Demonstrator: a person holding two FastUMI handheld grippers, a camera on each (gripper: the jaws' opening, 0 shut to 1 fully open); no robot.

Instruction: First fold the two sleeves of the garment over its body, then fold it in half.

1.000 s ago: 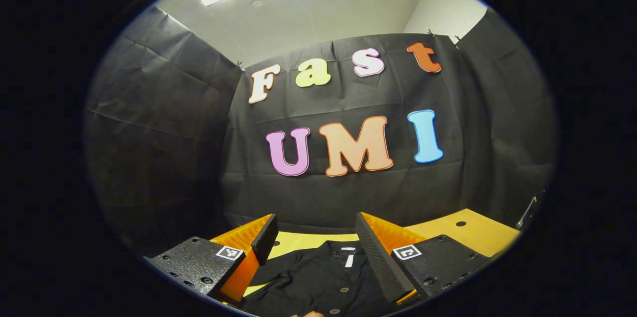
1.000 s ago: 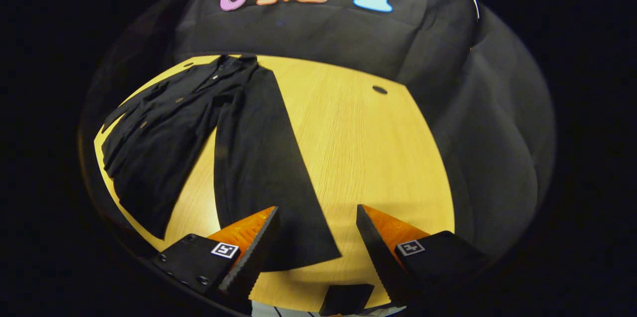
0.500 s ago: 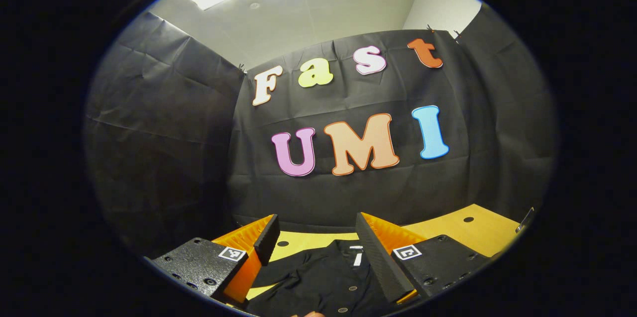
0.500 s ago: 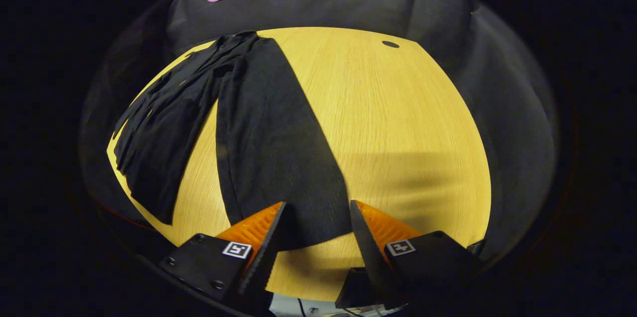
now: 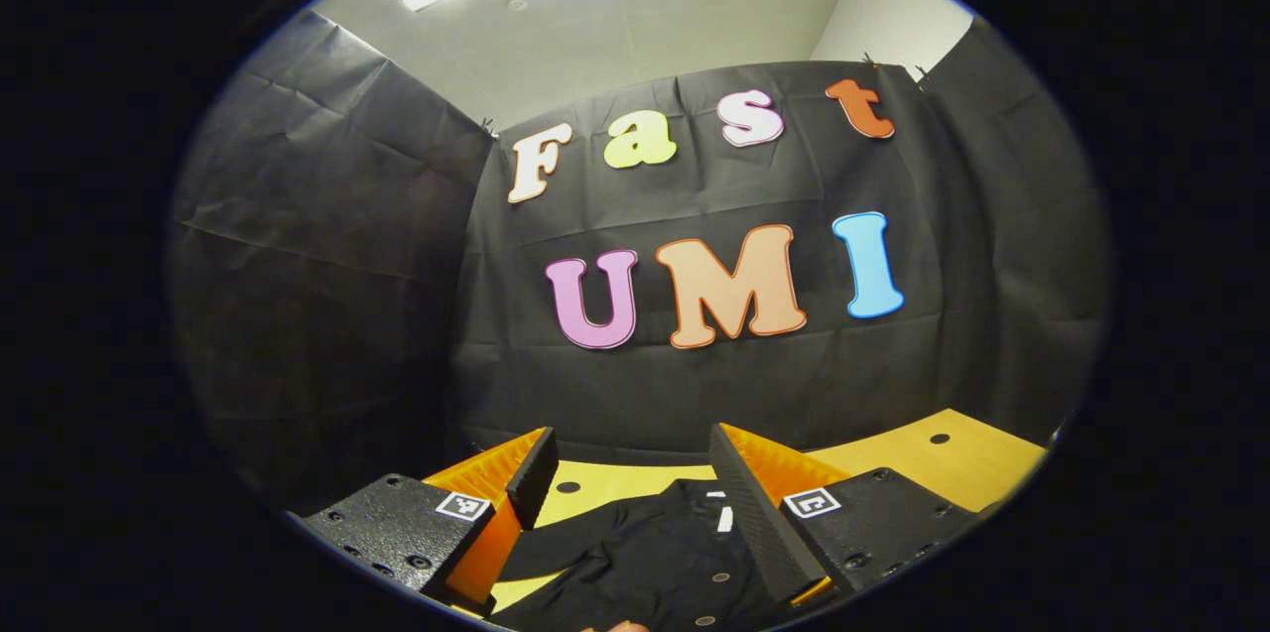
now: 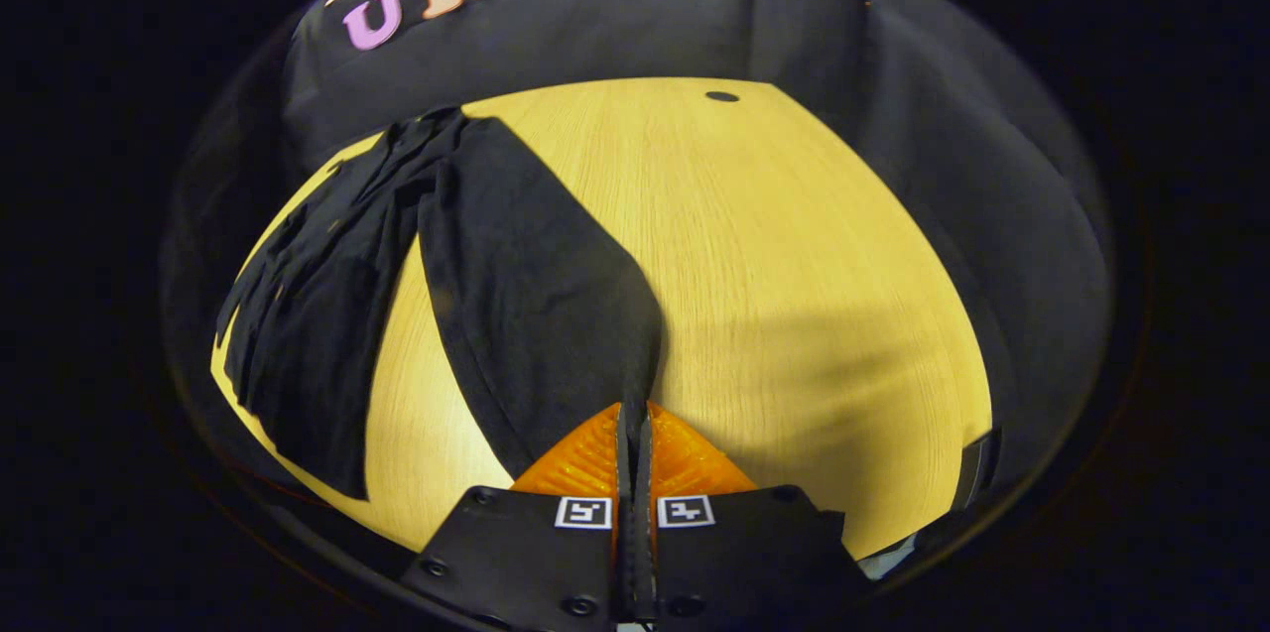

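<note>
1 black garment (image 6: 327, 315) on 1 table (image 6: 794, 245), toward its left edge. Right gripper (image 6: 635, 419) pinched on sleeve (image 6: 536, 295) end; bare wood rightward. Left gripper (image 5: 625, 473) wide, above garment collar.

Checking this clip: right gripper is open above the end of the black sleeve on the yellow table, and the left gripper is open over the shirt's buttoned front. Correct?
Not quite. In the right gripper view the right gripper is shut on the sleeve end, fingers pressed together with cloth between them, not open above it. The rest holds: the table is yellow, and the left gripper is open over the shirt.
</note>
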